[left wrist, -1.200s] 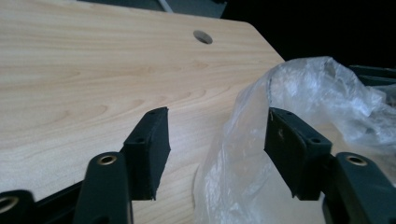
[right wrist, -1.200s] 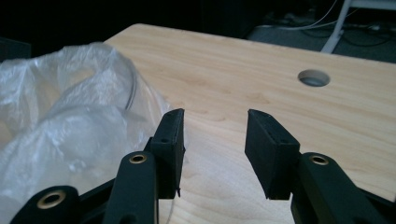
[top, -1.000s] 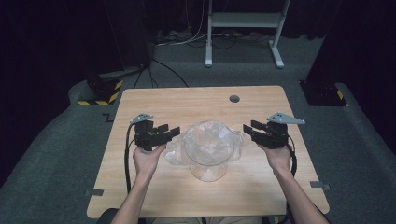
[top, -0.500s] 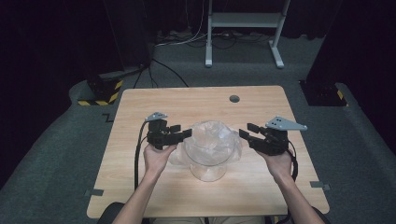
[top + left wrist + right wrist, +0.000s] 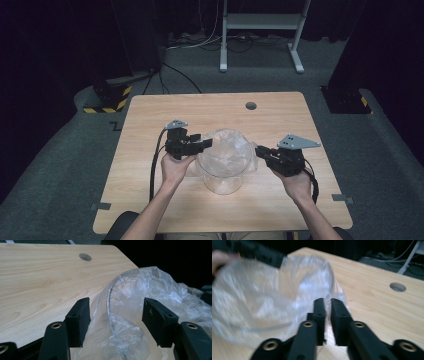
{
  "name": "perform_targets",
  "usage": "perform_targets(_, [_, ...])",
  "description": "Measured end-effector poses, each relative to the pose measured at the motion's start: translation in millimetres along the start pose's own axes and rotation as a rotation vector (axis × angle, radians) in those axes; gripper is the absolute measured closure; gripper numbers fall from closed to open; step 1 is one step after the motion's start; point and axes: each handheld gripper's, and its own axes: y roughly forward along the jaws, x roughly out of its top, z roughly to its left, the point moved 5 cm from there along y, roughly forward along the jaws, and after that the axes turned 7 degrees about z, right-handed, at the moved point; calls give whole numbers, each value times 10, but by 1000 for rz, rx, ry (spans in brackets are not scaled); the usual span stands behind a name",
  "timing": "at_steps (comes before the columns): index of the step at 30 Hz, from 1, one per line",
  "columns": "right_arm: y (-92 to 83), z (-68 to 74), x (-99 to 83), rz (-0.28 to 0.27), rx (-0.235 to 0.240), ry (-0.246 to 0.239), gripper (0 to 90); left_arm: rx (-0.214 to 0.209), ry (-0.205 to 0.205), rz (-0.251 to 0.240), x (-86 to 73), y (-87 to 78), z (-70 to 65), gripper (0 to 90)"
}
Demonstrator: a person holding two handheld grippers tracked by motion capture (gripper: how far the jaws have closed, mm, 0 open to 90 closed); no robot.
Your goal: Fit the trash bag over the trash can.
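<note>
Left gripper (image 5: 199, 144): jaws half open, astride bowl (image 5: 223, 162) rim and plastic bag (image 5: 140, 305).
Right gripper (image 5: 262, 151): jaws just closing, pinching bag film.
Table (image 5: 150, 110): bowl upright.

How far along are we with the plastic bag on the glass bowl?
Done: the bag already drapes inside and over the bowl. In hand: the right gripper has just closed, pinching film at the rim; the left gripper straddles the opposite rim, jaws open. Left: gripping that side and setting the film around the rim.

Crinkled glossy clear plastic bag (image 5: 227, 150); smooth matt pale wood table (image 5: 150, 200)
</note>
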Motion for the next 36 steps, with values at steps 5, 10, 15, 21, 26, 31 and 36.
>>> perform_targets(5, [94, -14, -175, 78, 3, -5, 896, 1, 5, 5, -12, 7, -6, 394])
perform_targets(10, [224, 27, -293, 163, 19, -32, 896, 4, 15, 6, -32, 17, -28, 391])
perform_targets(15, [290, 50, -335, 204, 27, -39, 868, 3, 22, 5, -53, 3, -54, 387])
perform_targets(21, [107, -63, -198, 89, 11, 23, 669, 8, 19, -6, -73, -69, -51, 369])
perform_targets(26, [-58, -153, -25, -27, -16, 35, 590, 16, 20, -12, -100, -139, -77, 329])
perform_targets(31, [-79, -79, 151, -104, -11, -14, 546, 36, 41, -10, -144, -213, -152, 278])
perform_targets(36, [44, 93, 249, -107, 37, -82, 527, 62, 57, -3, -199, -270, -185, 236])
